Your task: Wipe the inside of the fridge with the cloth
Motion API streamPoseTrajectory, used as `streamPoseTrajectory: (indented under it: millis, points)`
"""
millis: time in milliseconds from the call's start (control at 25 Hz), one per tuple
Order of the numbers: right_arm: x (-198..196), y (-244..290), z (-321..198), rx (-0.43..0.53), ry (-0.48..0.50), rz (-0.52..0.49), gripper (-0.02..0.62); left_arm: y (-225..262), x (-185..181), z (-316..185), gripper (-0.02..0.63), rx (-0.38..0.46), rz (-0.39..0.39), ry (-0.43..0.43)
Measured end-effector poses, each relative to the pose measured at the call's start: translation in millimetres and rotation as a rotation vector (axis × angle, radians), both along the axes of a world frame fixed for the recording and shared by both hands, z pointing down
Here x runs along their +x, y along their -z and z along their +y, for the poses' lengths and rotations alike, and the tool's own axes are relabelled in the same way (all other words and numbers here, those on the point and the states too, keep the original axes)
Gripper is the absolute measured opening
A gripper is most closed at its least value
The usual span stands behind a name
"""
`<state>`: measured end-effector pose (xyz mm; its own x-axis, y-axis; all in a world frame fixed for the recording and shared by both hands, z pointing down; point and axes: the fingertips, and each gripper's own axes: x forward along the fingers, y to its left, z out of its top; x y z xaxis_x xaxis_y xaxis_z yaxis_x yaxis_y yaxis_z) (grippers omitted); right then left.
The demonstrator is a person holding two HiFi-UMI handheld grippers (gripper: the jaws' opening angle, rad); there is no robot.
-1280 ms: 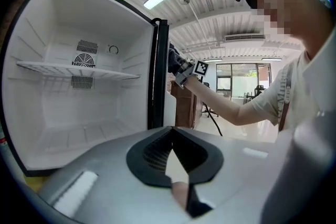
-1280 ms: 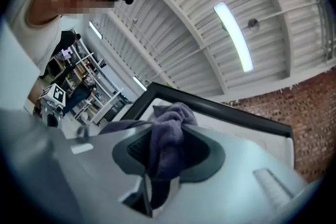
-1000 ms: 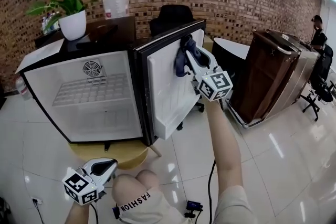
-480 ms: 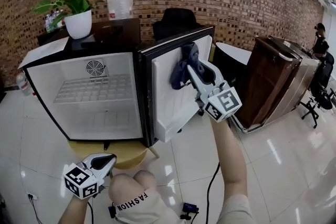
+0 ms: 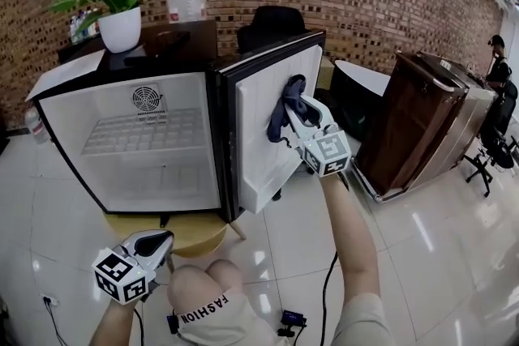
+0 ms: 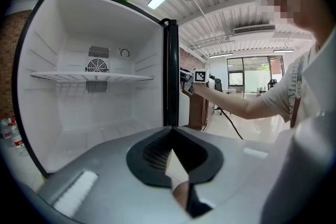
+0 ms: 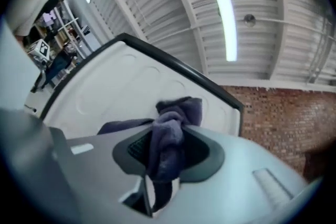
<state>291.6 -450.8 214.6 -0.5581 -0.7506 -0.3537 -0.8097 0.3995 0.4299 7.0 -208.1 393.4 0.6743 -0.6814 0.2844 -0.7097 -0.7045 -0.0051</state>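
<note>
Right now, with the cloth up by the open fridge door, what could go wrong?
The cloth is only pinched in a bunch by the right tongs, so rubbing could drag it loose. The fridge sits on a small round stand; pressing hard on the open door might rock it.

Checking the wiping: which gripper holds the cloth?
The right gripper, jaws shut on the dark cloth at the fridge door; the left gripper is shut, empty.
</note>
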Motion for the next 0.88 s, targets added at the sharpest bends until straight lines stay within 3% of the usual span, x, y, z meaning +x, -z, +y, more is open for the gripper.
streamPoseTrajectory:
  millis: [160,240,320,360,440,560,640,720,800,880]
  points:
    - [68,-4,-67,-0.157,-0.100,-0.181,0.106,7,-5,-3,0.000,0.010,0.014,0.019]
    - [84,-6,-86,-0.213,-0.124,-0.201,0.107,9,-5,-3,0.000,0.015,0.014,0.017]
    - [80,-4,-79,-0.211,-0.130,-0.176,0.107,9,-3,-2,0.000,0.016,0.012,0.013]
    - [73,2,-60,-0.187,-0.108,-0.173,0.107,8,-3,-2,0.000,0.016,0.011,0.013]
    - [39,19,9,-0.082,0.032,-0.157,0.107,5,-5,-1,0.000,0.009,0.012,0.016]
    - [-41,23,118,0.097,0.242,0.021,0.107,8,-6,-6,0.000,0.007,0.044,0.015]
    - [-80,-4,137,0.094,0.269,0.143,0.107,15,-5,-11,0.000,0.018,0.066,0.016]
    - [-104,-24,132,0.067,0.285,0.172,0.103,18,0,-13,0.000,0.027,0.072,0.014]
    - [-105,-27,127,0.066,0.302,0.156,0.103,18,8,-11,0.000,0.027,0.081,0.000]
    - [-89,-32,114,0.067,0.229,0.196,0.103,24,15,-7,0.000,0.034,0.107,-0.011]
